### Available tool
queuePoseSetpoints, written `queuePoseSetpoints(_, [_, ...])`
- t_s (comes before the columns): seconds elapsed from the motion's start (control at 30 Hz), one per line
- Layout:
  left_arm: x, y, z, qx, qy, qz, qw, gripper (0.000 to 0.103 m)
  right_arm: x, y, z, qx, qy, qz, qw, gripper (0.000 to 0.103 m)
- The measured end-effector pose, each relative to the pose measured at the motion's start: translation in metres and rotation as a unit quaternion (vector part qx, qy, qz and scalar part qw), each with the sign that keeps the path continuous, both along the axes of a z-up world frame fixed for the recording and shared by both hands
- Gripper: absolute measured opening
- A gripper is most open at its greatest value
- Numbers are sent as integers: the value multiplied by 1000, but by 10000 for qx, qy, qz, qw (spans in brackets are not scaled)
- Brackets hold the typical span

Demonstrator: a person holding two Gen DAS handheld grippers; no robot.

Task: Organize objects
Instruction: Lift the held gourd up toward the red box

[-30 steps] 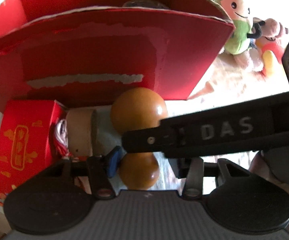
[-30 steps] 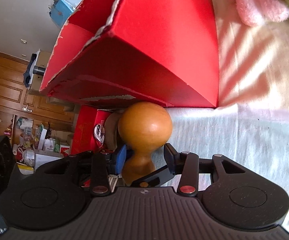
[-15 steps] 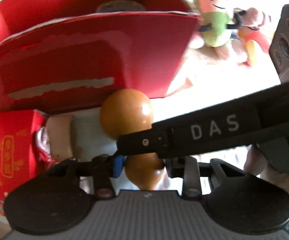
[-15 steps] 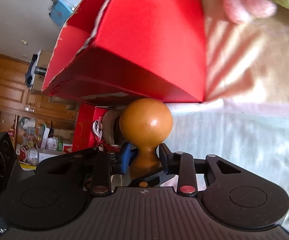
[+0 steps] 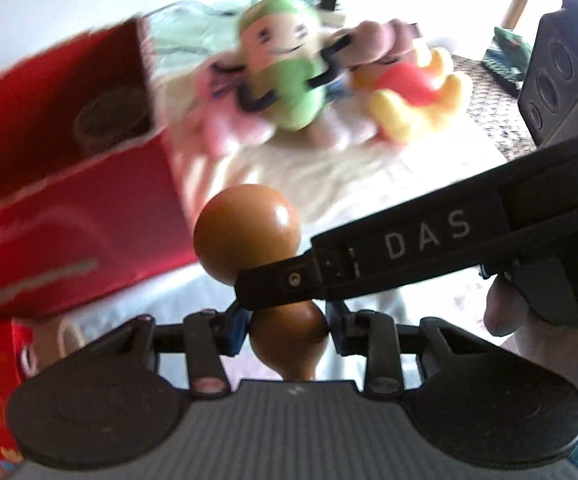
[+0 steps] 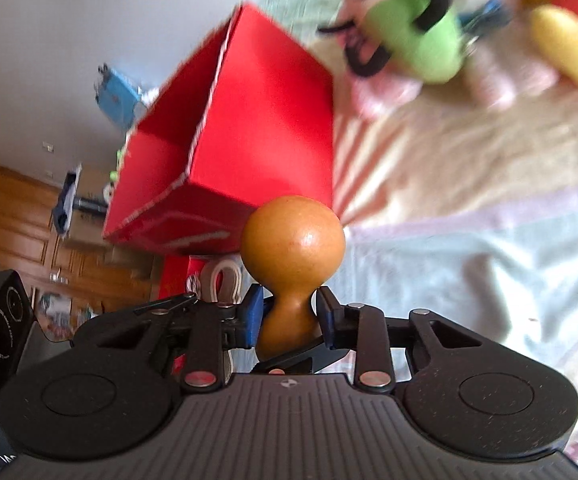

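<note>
Both grippers pinch the gourd (image 6: 293,258) at once: the right gripper (image 6: 289,314) at its waist, the left gripper (image 5: 287,330) around its smaller bulb, so I'd let one release before carrying it over the rim of the red box (image 6: 257,128), ahead and to the left. The gourd is glossy orange-brown, two-bulbed, its larger bulb pointing forward past the fingertips.

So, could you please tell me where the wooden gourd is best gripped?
At its narrow waist, from the side: the wooden gourd swells into round bulbs on both sides of it, so tongs there cannot slip off. The right tongs already sit there.
</note>
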State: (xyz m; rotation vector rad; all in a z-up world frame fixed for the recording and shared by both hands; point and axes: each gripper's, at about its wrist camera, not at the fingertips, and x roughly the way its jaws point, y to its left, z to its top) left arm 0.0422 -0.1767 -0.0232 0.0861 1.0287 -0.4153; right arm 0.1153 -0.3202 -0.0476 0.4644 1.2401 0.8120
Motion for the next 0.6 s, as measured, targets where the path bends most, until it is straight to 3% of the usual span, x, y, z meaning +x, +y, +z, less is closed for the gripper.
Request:
queuePoseSetpoints(0.3, [14,-26,37,-130,-650,-515,9965,35,1,-25,39,275,-587,-491,9967,32])
queuePoseSetpoints(0.6, [27,25,93,-108,-1529,-396,9874,35,28,39,94,645,-1314,-325,9887,32])
